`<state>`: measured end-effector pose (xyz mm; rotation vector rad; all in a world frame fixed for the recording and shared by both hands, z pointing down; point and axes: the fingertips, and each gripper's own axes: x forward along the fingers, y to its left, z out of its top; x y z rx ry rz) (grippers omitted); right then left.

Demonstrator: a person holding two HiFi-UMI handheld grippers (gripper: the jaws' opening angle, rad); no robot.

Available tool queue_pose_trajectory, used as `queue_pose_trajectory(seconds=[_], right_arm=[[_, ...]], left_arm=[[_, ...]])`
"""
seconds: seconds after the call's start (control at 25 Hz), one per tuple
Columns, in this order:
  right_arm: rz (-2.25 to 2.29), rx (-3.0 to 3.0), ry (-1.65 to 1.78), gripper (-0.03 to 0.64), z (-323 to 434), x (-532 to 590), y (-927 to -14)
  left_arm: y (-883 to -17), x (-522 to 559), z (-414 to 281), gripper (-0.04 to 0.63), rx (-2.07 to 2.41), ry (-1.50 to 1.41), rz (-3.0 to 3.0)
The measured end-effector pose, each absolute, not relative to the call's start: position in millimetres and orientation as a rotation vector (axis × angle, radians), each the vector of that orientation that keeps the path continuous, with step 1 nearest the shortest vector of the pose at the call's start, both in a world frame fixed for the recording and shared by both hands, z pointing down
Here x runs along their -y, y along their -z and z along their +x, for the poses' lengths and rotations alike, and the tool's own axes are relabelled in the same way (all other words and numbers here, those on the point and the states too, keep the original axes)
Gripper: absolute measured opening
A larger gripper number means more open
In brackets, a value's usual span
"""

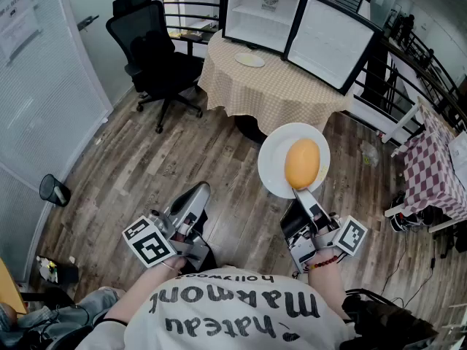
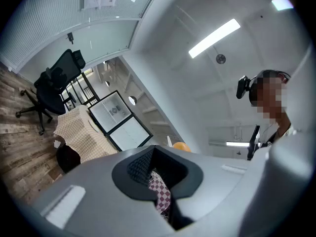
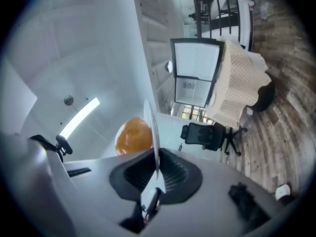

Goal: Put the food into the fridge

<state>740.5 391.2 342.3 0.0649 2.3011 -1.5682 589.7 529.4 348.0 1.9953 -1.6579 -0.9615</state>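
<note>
My right gripper [image 1: 300,194] is shut on the near rim of a white plate [image 1: 273,168], held out over the wood floor. A round orange-yellow piece of food [image 1: 302,163] lies on the plate. In the right gripper view the plate [image 3: 154,132] stands edge-on between the jaws, with the food [image 3: 133,135] on its left. My left gripper [image 1: 198,192] is lower left of the plate, with its jaws together and nothing in them. A white mini fridge [image 1: 263,9] stands open on a far table, its door [image 1: 332,44] swung to the right.
The fridge table has a beige checked cloth [image 1: 270,90] and a small plate [image 1: 250,60] in front of the fridge. A black office chair [image 1: 157,53] stands to its left. A red checked table [image 1: 430,168] and cables are at the right. A glass partition [image 1: 36,108] runs along the left.
</note>
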Motion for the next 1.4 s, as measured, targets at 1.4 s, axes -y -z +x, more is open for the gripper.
queue_pose_trajectory(seconds=[1.4], right_arm=[[0.085, -2.281, 1.675, 0.029, 411, -283, -337]], left_arm=[[-333, -426, 282, 0.002, 1.785, 0.484, 2.212]])
